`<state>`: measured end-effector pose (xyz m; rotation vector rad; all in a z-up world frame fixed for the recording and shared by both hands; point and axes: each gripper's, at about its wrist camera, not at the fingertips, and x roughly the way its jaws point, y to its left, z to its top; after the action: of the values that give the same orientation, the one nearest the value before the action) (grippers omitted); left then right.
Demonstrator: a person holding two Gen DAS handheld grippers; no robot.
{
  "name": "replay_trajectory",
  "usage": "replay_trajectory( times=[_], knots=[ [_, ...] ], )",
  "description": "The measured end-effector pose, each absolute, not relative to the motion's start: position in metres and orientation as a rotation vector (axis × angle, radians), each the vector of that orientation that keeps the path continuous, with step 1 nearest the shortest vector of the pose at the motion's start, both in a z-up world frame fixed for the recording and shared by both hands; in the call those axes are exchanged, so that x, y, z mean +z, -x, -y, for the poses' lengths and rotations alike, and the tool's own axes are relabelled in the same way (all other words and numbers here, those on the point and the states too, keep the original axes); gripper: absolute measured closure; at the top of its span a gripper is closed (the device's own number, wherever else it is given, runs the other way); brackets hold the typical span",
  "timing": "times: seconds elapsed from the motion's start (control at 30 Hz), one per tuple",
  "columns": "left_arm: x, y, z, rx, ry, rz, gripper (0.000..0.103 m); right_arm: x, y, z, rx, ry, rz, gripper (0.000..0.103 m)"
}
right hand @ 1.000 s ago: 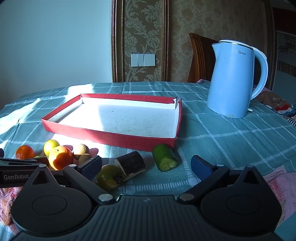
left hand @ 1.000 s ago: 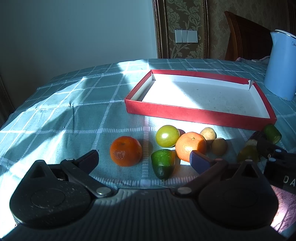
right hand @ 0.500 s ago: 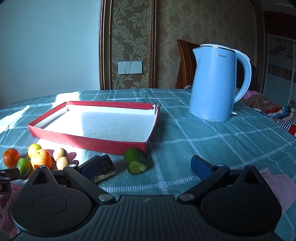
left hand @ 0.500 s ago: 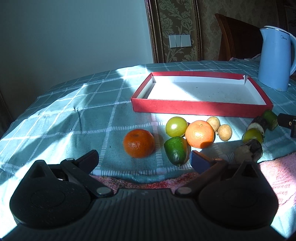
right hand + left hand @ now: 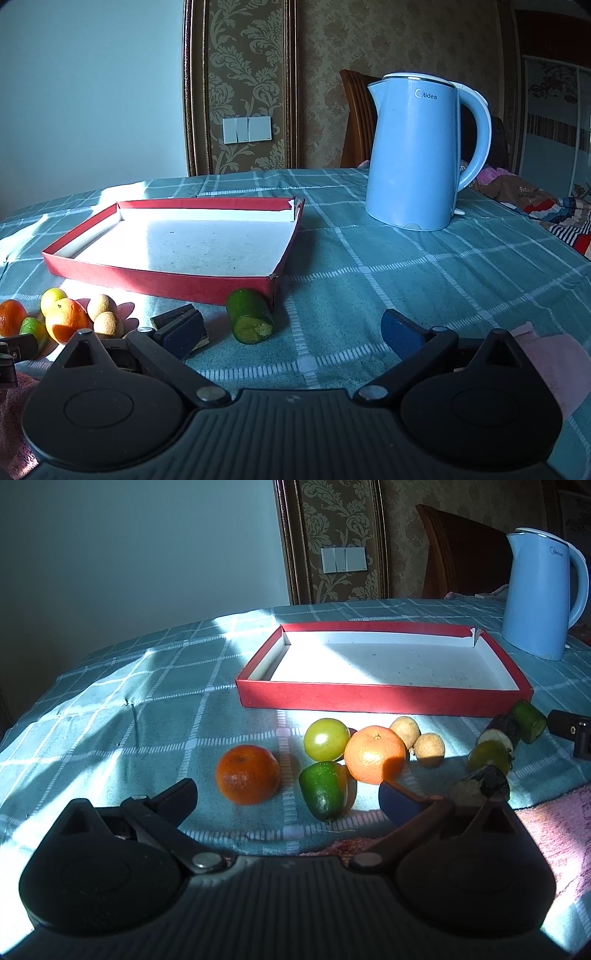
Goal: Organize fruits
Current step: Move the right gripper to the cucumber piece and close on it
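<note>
Nothing lies in the red tray (image 5: pixel 384 698) yet; its white floor is bare, so the sorting appears to stand at its very first step, the choice and approach of a first fruit. All the fruit sits on the checked tablecloth (image 5: pixel 155 716) along the tray's near wall: a dark orange (image 5: pixel 247 774) at the left, a green lime (image 5: pixel 323 788) near it, a yellow-green round fruit (image 5: pixel 326 739) touching a brighter orange (image 5: pixel 375 754), and two small tan fruits (image 5: pixel 417 738) just right of that. Further right lie a green cut piece (image 5: pixel 250 316) close to the tray's near right corner and some dark-skinned pieces (image 5: pixel 500 729), whose kind I cannot tell. The left gripper (image 5: pixel 286 797) hangs low over the near edge of the table with its jaws spread wide and nothing between them; the dark orange and the lime lie just beyond its opening. The right gripper (image 5: pixel 291 328) is likewise wide apart and empty, with the green cut piece just ahead of its left finger. A blue kettle (image 5: pixel 413 155) stands far right, well apart from the fruit. As I judge it, the next move calls for one gripper to advance until a single fruit sits squarely between the pads, close gently since round fruit may roll, and lift clear of the tray wall.
</note>
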<state>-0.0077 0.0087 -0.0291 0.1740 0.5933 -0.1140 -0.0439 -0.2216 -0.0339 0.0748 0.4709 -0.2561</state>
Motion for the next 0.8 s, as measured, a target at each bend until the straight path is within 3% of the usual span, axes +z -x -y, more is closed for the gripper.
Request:
replay_trajectory(
  times=[0.3,0.37,0.4,0.7,0.8],
  knots=[
    [-0.033,0.005,-0.007,-0.126,-0.165,-0.599,0.001,-0.041,0.048,0.235,-0.249,-0.038,-0.514,0.000],
    [-0.033,0.004,-0.005,-0.129,-0.169,-0.597,0.005,-0.043,0.048,0.239,-0.252,-0.047,-0.519,0.000],
    [-0.033,0.004,-0.005,-0.132,-0.170,-0.600,0.013,-0.044,0.046,0.240,-0.253,-0.048,-0.524,0.000],
    [-0.039,0.002,-0.004,-0.145,-0.155,-0.612,0.017,-0.041,0.029,0.229,-0.209,0.016,-0.529,0.000],
    [-0.039,0.002,-0.005,-0.147,-0.152,-0.599,0.018,-0.041,0.022,0.224,-0.194,0.042,-0.531,0.010]
  ],
)
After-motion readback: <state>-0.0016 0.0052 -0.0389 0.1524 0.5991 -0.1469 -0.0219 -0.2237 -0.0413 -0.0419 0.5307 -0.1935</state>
